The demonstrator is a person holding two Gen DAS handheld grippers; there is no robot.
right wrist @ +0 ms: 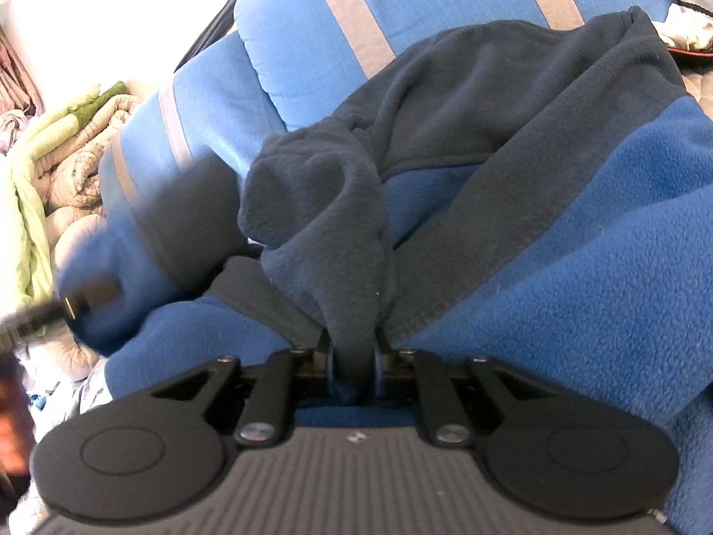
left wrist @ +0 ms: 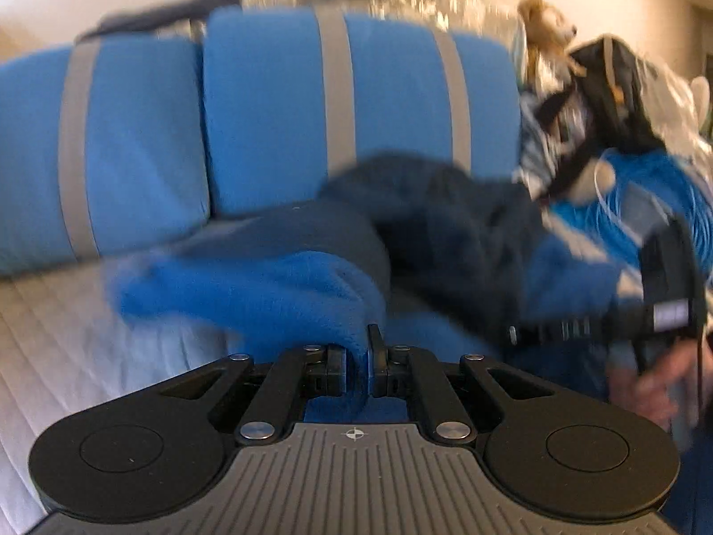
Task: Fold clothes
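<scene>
A two-tone fleece jacket (right wrist: pixel 579 245), bright blue with dark navy panels, lies bunched on a bed in front of the pillows. In the right wrist view my right gripper (right wrist: pixel 354 356) is shut on a thick fold of its navy part (right wrist: pixel 329 232), which bulges up between the fingers. In the left wrist view my left gripper (left wrist: pixel 358 356) is shut on a bright blue fleece edge (left wrist: pixel 249 294), lifted off the sheet and blurred. The right gripper's black body (left wrist: pixel 664 294) and the hand holding it (left wrist: pixel 646 383) show at the right. The left tool (right wrist: pixel 67 303) is a blur at the left edge.
Two blue pillows with grey stripes (left wrist: pixel 267 111) stand behind the jacket. White quilted bedding (left wrist: pixel 67 312) lies at the left. A teddy bear (left wrist: pixel 548 18), a black bag (left wrist: pixel 615 89) and loose clutter pile up at the right. A green and beige duvet (right wrist: pixel 53 156) is heaped left.
</scene>
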